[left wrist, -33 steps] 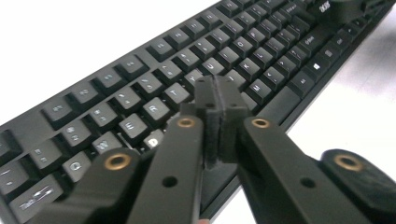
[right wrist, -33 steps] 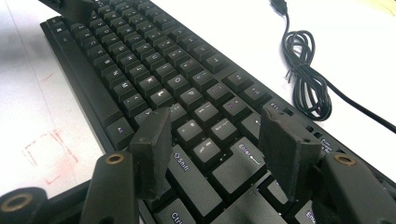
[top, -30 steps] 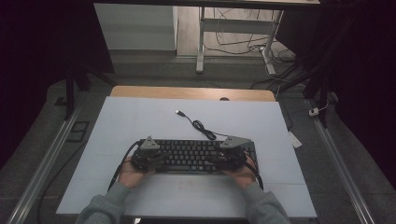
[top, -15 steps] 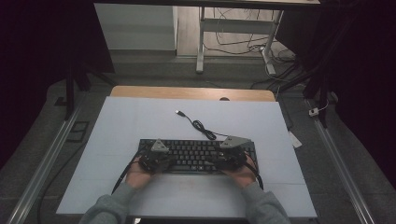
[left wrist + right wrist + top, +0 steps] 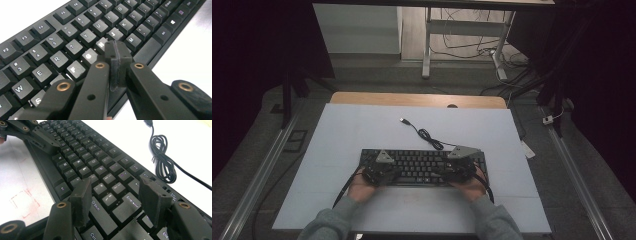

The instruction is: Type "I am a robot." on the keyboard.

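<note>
While pressing keyboard [image 5: 75, 37] keys: left gripper [image 5: 117, 53] jaws together, risking slipping onto neighbouring keys; right gripper [image 5: 117, 197] jaws apart, possibly double-pressing.

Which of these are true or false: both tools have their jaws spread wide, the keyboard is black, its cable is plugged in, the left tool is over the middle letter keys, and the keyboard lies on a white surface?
1. Both tools have their jaws spread wide. False: the left gripper has its jaws pressed together; the right gripper has its jaws apart.
2. The keyboard is black. True.
3. Its cable is plugged in. False: the plug lies loose on the table.
4. The left gripper's tip is over the middle letter keys. True: it sits near H and J.
5. The keyboard lies on a white surface. True.
</note>
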Available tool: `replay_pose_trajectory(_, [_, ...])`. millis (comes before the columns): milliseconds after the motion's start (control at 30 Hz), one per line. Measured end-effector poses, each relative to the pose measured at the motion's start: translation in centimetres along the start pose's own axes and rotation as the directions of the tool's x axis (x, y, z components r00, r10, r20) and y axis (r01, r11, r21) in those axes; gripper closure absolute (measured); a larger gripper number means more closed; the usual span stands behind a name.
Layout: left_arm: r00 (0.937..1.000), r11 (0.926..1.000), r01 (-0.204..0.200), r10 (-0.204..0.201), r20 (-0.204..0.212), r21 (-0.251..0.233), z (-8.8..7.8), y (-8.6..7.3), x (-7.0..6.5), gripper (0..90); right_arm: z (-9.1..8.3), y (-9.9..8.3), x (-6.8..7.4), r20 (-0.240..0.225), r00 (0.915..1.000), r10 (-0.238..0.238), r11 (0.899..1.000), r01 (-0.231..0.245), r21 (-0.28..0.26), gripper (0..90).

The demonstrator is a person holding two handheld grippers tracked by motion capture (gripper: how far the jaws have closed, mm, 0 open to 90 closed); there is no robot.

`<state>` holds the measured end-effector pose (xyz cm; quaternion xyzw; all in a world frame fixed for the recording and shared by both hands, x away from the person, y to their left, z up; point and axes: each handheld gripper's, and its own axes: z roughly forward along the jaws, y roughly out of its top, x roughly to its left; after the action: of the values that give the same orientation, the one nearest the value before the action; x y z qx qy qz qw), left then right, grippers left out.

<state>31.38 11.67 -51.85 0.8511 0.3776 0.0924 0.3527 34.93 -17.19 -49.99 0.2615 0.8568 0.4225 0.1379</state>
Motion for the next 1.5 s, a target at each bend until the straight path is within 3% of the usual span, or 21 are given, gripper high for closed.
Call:
replay_pose_trajectory(367, [0.9999, 1.0000, 0.003, -0.003, -0.011, 0.004, 0.2, -0.1, -0.1, 88.6, 0.0, 0.0, 0.0, 0.002, 1.0000, 0.001, 1.000, -0.001, 0.003, 44.3])
replay_pose_trajectory(533, [0.9997, 0.9982, 0.024, -0.024, -0.001, -0.055, -1.0, 0.0, 0.3, 87.5, 0.0, 0.0, 0.0, 0.000, 1.0000, 0.001, 1.000, -0.001, -0.001, 44.3])
replay_pose_trajectory(667, [0.9988, 0.9935, 0.047, -0.048, -0.011, -0.103, -2.4, -0.2, 1.0, 76.8, 0.0, 0.0, 0.0, 0.000, 1.0000, 0.001, 1.000, -0.001, 0.000, 44.3])
replay_pose_trajectory(733, [0.9974, 0.9905, 0.064, -0.068, -0.026, -0.121, -3.0, -0.3, 1.4, 67.3, 0.1, 0.0, 0.0, 0.002, 1.0000, 0.002, 1.000, -0.002, 0.001, 44.3])
replay_pose_trajectory(933, [0.9912, 0.9871, 0.108, -0.116, -0.063, -0.118, -4.0, -1.0, 2.6, 42.6, 0.1, 0.0, 0.0, 0.000, 1.0000, 0.000, 1.000, -0.001, 0.005, 44.3])
replay_pose_trajectory(1167, [0.9863, 0.9826, 0.147, -0.154, -0.059, -0.114, -4.3, -1.2, 3.2, 30.6, 0.1, 0.0, 0.1, 0.002, 1.0000, -0.001, 1.000, 0.001, 0.009, 44.2])
replay_pose_trajectory(1500, [0.9854, 0.9822, 0.150, -0.158, -0.063, -0.113, -4.5, -1.4, 3.5, 29.1, 0.2, -0.1, 0.1, -0.002, 1.0000, -0.003, 1.000, 0.003, 0.009, 44.2])
